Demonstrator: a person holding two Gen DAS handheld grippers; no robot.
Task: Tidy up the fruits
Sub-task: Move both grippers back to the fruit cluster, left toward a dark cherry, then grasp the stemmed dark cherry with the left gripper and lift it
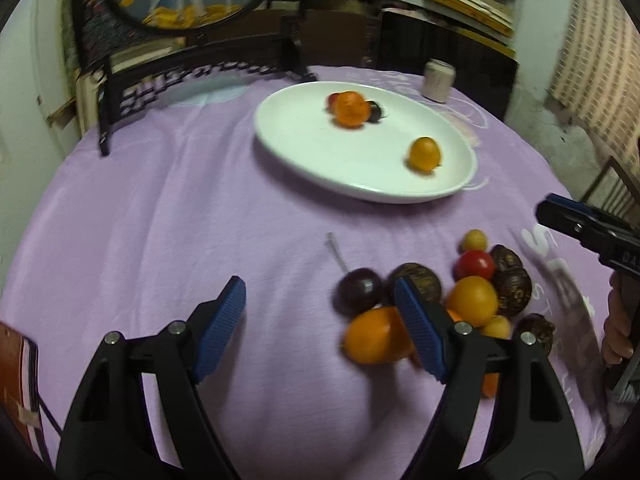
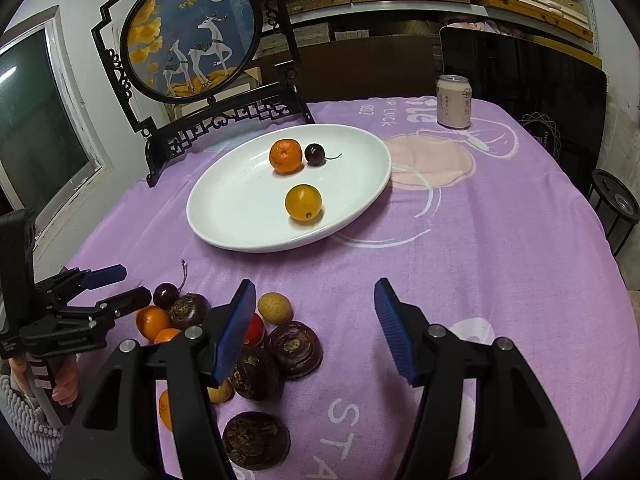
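A white oval plate [image 2: 224, 216] holds a tangerine [image 2: 285, 155], a dark cherry [image 2: 315, 154] and a small orange [image 2: 303, 202]; the plate also shows in the left wrist view [image 1: 304, 148]. A pile of loose fruit lies on the purple cloth: oranges [image 1: 376, 335], a cherry [image 1: 357, 291], a red tomato [image 1: 474, 265], brown water chestnuts [image 2: 294, 349] and small yellow fruits [image 2: 274, 308]. My left gripper [image 1: 320, 332] is open and empty, just left of the pile. My right gripper [image 2: 316, 328] is open and empty, to the right of the pile.
A framed round deer picture on a black stand [image 2: 192, 36] stands at the table's back left. A drink can [image 2: 454, 101] stands at the back right. A dark chair [image 2: 520, 76] and shelves are behind the table. A black stool [image 2: 616, 204] is at the right.
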